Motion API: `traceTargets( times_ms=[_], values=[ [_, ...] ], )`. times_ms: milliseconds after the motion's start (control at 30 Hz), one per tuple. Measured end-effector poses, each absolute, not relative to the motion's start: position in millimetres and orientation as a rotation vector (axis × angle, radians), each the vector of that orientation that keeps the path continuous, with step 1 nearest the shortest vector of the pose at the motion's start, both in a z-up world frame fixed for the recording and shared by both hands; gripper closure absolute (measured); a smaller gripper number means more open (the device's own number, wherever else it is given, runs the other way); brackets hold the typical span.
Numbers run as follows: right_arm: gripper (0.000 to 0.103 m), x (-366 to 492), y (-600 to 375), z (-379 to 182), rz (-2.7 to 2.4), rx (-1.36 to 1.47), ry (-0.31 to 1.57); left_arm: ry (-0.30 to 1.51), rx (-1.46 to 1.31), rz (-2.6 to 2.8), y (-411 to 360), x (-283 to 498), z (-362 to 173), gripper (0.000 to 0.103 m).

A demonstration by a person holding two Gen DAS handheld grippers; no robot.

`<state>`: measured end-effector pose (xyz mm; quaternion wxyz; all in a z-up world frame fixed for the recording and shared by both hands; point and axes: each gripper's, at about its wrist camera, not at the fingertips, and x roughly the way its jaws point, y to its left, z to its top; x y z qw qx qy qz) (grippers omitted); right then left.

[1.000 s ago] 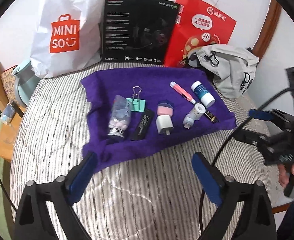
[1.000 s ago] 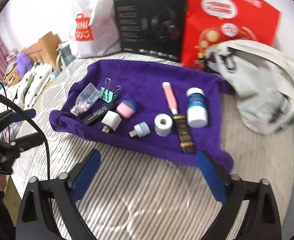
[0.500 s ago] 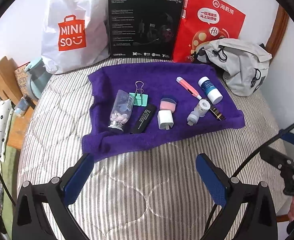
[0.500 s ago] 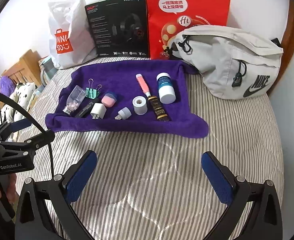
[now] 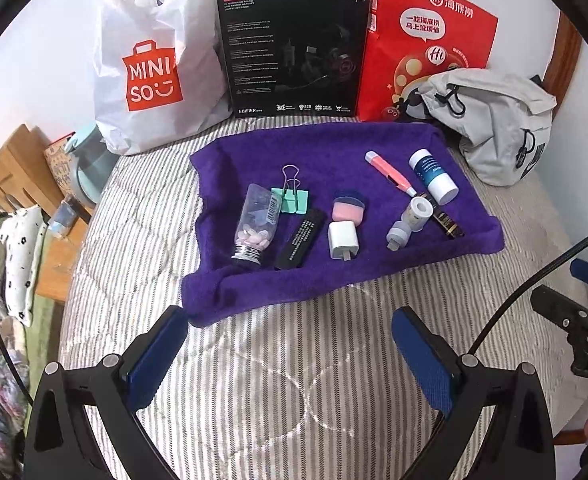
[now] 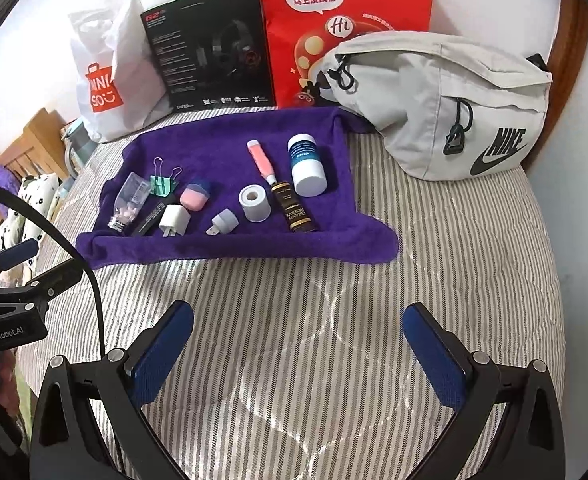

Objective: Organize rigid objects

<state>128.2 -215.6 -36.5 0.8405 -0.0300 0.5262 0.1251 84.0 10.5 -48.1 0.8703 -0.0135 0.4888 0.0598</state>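
blue-padded fingers of the left tool [image 5: 290,354] and the right tool [image 6: 299,348] stand wide apart with nothing between them, both hanging above the striped bed [image 6: 433,280] short of the purple towel [image 6: 214,148], a stance that keeps every piece in sight and either tool free to reach. on that towel the rigid objects lie in a loose row, likely so each can be gripped alone: pill bottle [image 5: 256,226], green binder clip [image 5: 292,198], black stick [image 5: 299,238], white charger [image 5: 343,240], pink pen [image 5: 389,172] and white-capped blue bottle [image 5: 433,176]; whether this row is sorted or awaiting sorting cannot be told.
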Motion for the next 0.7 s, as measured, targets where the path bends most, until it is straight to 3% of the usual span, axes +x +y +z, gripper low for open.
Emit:
traceTargets(
  times_ms=[700],
  values=[
    [0.000,126.9,-206.8,-36.6,0.257,-0.077,1.122,1.015,-0.056,0.084,12.4,82.6,-44.3,0.000]
  ],
)
